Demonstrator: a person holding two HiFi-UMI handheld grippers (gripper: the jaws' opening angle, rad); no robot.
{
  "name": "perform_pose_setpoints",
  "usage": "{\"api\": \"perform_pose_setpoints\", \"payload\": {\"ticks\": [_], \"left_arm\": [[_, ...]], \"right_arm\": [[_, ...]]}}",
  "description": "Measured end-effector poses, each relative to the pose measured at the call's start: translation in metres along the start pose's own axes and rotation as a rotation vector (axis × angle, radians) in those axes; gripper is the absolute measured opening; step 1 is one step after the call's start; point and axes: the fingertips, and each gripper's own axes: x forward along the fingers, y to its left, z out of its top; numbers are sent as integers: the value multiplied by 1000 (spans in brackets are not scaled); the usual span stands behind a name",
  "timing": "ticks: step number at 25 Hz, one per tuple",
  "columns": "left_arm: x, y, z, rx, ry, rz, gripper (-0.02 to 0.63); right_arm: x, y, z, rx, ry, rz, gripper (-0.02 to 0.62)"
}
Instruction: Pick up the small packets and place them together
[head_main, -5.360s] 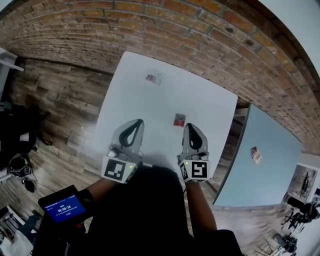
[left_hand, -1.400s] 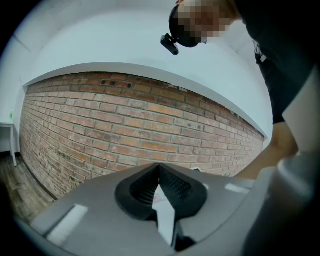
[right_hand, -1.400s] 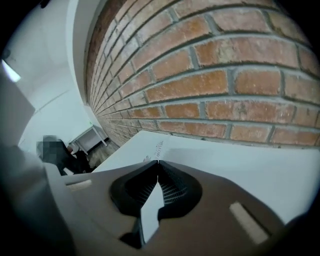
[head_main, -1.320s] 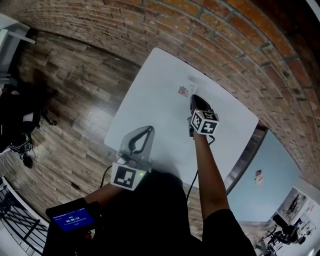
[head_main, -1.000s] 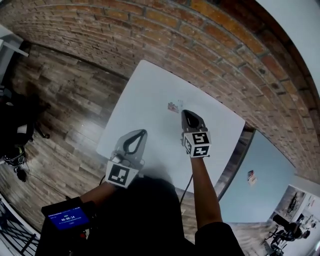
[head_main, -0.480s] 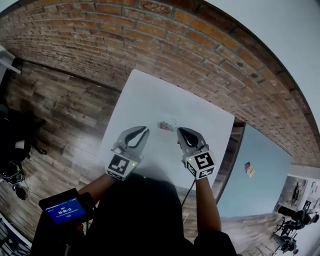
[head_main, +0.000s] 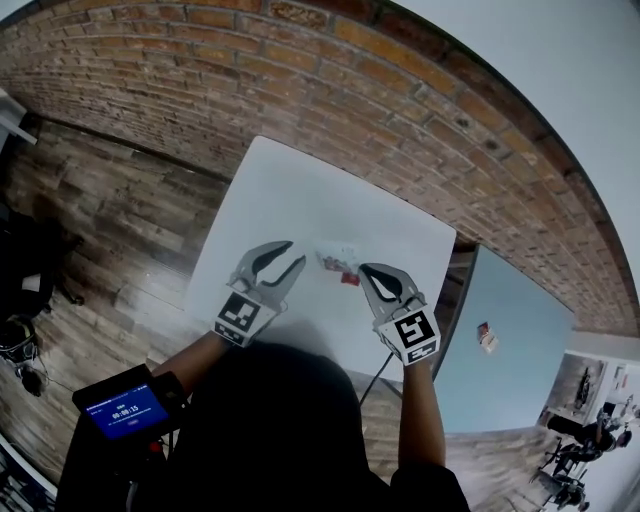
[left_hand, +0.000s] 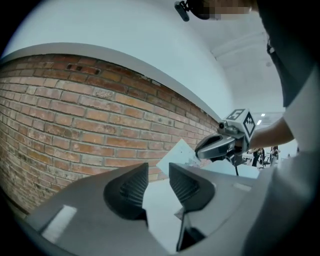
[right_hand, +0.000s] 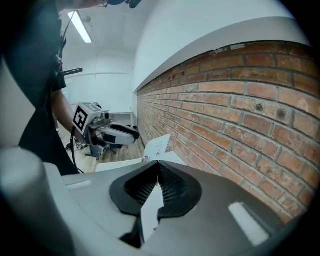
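On the white table (head_main: 280, 190) a pale small packet (head_main: 334, 256) lies between my two grippers. A red small packet (head_main: 349, 278) sits at the tip of my right gripper (head_main: 363, 269). In the right gripper view that gripper (right_hand: 157, 161) is shut, and a white printed packet (right_hand: 158, 145) sticks out past its tips. To the left of the packets my left gripper (head_main: 296, 253) is open. Its jaws (left_hand: 159, 172) have just been opening and nothing is between them.
A brick wall (head_main: 300, 80) runs along the table's far edge, with wooden floor (head_main: 110, 210) to the left. A blue-grey table (head_main: 510, 320) at the right carries another small packet (head_main: 485, 336). A screen device (head_main: 125, 410) is on the person's left forearm.
The left gripper's jaws have opened. The right gripper drew back from the far side of the table towards me and rose, still shut, with a packet at its tip.
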Motion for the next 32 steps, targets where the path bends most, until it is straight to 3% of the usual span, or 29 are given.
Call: {"api": "perform_pose_setpoints", "payload": {"ticks": [5,18,22,24,26,32], "left_arm": [[14,-22,-2,60,22,-62,166],[18,-56,-36,93,150,-262,166],[17,-64,-43,82,167,-289,160],[16,-67,-45,78,172,-299,98],[15,-67,-47,70,176,-304,81],[14,-75,-55,56,205,-341,72]], "right_arm": [[-14,4,-8,-136,60,67,6],[-14,27,-23,-271,144,180,6],[-11,28,-25,-306,173,184,6],[-9,26,-25,-318,182,177,6],[-7,24,-25,-323,183,166,6],[-4,20,-27,-372,207,137,8]]}}
